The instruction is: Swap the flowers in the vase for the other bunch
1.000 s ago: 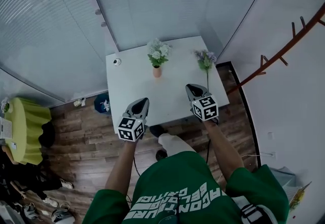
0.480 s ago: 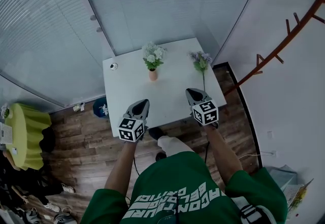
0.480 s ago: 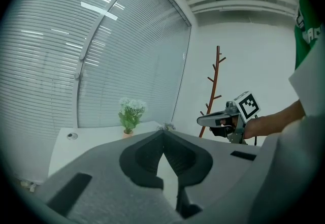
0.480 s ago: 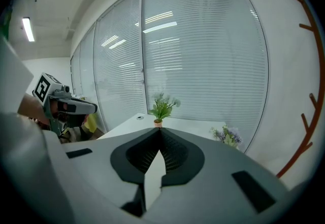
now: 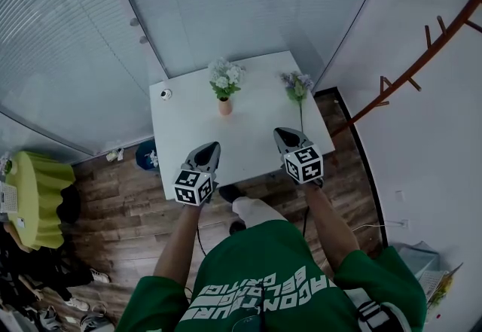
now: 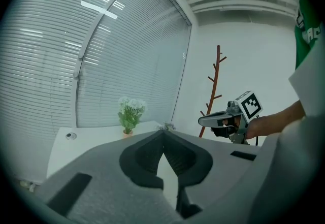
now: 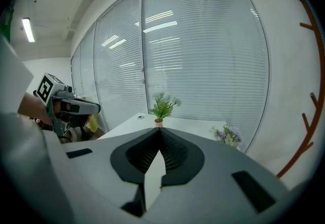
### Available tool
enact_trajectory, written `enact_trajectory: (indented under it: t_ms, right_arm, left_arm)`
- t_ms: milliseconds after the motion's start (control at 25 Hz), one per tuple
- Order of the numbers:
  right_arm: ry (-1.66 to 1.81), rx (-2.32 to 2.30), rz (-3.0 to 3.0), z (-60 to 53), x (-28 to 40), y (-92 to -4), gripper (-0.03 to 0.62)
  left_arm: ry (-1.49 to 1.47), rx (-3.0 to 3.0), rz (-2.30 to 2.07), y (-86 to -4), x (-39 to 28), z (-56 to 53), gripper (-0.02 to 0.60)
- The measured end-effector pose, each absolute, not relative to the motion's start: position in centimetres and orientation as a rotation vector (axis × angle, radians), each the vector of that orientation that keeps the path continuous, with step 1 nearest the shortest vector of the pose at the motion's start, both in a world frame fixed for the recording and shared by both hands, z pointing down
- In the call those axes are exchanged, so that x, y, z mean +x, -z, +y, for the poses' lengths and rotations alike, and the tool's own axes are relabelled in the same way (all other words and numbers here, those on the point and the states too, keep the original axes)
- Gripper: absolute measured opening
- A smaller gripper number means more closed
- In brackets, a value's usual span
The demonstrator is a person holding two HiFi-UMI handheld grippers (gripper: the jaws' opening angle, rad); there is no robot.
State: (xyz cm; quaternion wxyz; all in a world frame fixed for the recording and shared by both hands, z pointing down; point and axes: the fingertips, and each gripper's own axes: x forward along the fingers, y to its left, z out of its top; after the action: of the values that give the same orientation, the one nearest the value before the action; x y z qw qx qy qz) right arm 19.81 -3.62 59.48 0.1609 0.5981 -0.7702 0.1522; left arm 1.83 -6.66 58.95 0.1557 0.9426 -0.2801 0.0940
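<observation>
White blinds close off the window behind a white counter (image 5: pixel 248 144) that stands on a wood floor, with a brown branch-shaped coat rack (image 5: pixel 422 71) against the wall to the right. On the counter a small terracotta vase (image 5: pixel 224 106) stands upright and holds the white bunch (image 5: pixel 224 78). The purple bunch (image 5: pixel 298 85) lies well apart from it near the counter's right edge, its stem towards us.

We hold the left gripper (image 5: pixel 214 145) and the right gripper (image 5: pixel 279 130) over the near edge, short of both bunches. Each has its jaws together with nothing between them.

This layout would fit the white bunch waiting to come out as well as the white bunch being the replacement already put in.

We judge both bunches to be light, with thin stems and soft heads that would crush, so the stem below the leaves is the place to grip. The vase looks light and narrow, and a bunch drawn out at a slant could tip it.
</observation>
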Motion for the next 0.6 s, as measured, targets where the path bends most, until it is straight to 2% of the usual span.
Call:
enact_trajectory:
  t_ms: [600]
  right_arm:
    - [-0.413,1.682,-2.221,-3.2,18.6,-58.5,0.014]
  left_arm:
    - [-0.247,2.69,-0.838,-58.2,0.5,-6.5,0.006]
